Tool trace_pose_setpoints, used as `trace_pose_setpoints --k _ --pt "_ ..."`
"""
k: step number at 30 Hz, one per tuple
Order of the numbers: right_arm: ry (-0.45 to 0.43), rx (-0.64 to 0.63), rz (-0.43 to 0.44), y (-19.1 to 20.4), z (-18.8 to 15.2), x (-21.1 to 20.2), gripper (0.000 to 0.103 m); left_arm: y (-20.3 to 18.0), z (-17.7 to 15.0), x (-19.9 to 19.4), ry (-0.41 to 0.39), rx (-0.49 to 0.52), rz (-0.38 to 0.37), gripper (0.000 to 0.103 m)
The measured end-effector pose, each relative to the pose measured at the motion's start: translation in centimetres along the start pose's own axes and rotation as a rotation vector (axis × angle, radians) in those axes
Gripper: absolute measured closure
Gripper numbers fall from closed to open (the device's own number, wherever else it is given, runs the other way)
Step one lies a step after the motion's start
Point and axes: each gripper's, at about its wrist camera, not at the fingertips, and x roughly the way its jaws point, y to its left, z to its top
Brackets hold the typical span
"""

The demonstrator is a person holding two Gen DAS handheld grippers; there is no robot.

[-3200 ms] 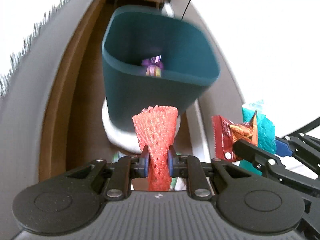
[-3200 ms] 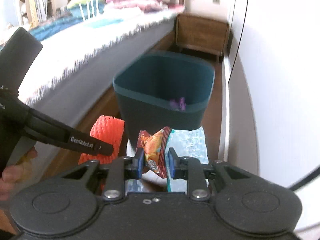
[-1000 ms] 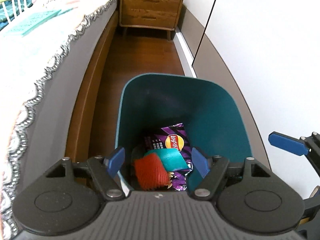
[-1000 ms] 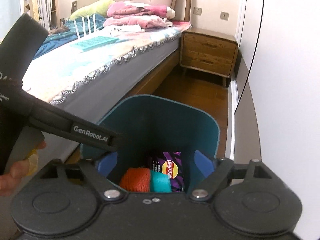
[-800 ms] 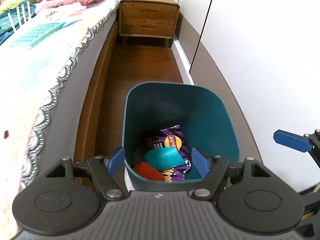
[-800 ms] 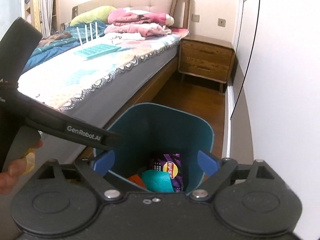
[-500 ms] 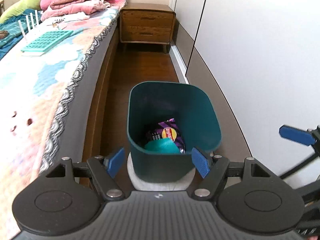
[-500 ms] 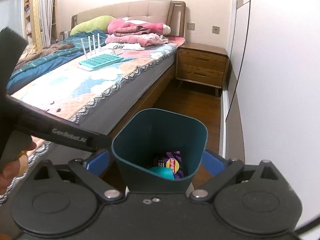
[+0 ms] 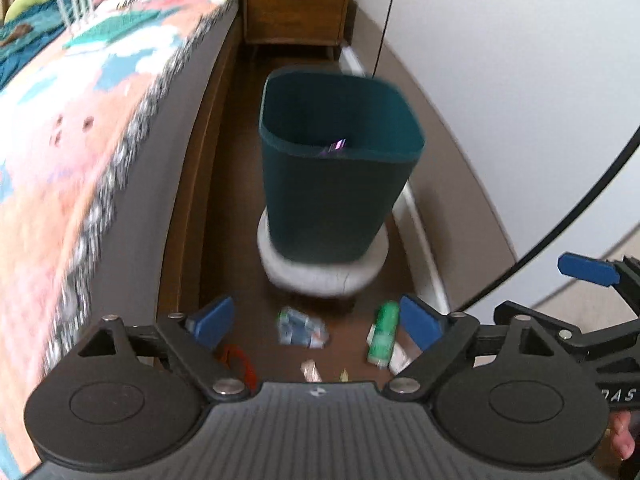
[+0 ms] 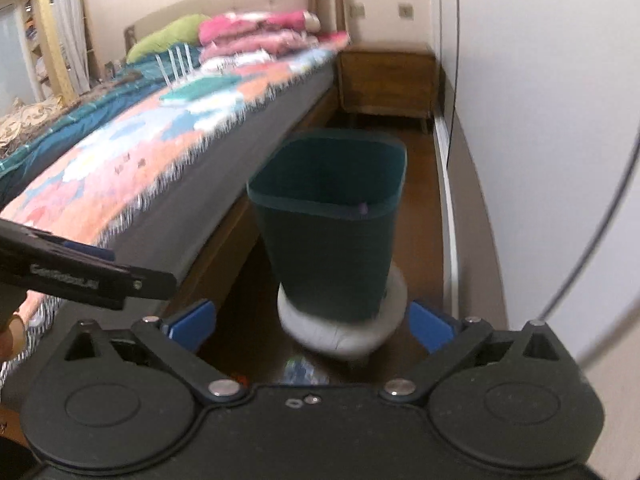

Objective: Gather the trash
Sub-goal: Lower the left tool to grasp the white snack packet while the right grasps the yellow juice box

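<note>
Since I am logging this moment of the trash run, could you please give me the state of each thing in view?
Dark teal plastic bin: upright on a round grey pad, open-topped, purple wrapper showing inside.
Left gripper: open, empty.
Right gripper: open, empty.
Green bottle: lying on the floor.
Crumpled blue-white wrapper: on the floor.
Red scrap: on the floor.

the bin (image 9: 340, 168) stands on a round cushion (image 9: 320, 272) on the floor (image 9: 240, 200), between the bed (image 9: 80, 128) on its left and the wall (image 9: 500, 100) on its right. behind it, against the far wall, is a nightstand (image 9: 296, 12). before the cushion lie a crumpled wrapper (image 9: 300, 326), a bottle (image 9: 384, 336) to its right, and a small band (image 9: 238, 358) toward the bed's edge.
</note>
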Motion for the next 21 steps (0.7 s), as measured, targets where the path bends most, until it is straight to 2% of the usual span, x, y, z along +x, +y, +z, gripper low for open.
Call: trace_pose_setpoints --k 5,12,16,21 --pt "0.104 0.05 -0.025 -0.7 -4.4 3.0 0.0 0.9 -4.2 3.3 0.082 -0.035 0.02 0.009" --pt "0.28 0.099 -0.064 -1.5 -10.5 9.1 0.0 3.1 -9.9 11.0 0.268 -0.127 0.032 0.009" --pt "0.363 0.119 -0.074 -1.7 -13.9 12.7 0.0 3.9 -12.4 15.4 0.349 -0.112 0.071 0.009" --pt "0.525 0.095 -0.056 -1.4 -18.8 17.9 0.002 5.0 -15.1 21.8 0.479 -0.115 0.12 0.009"
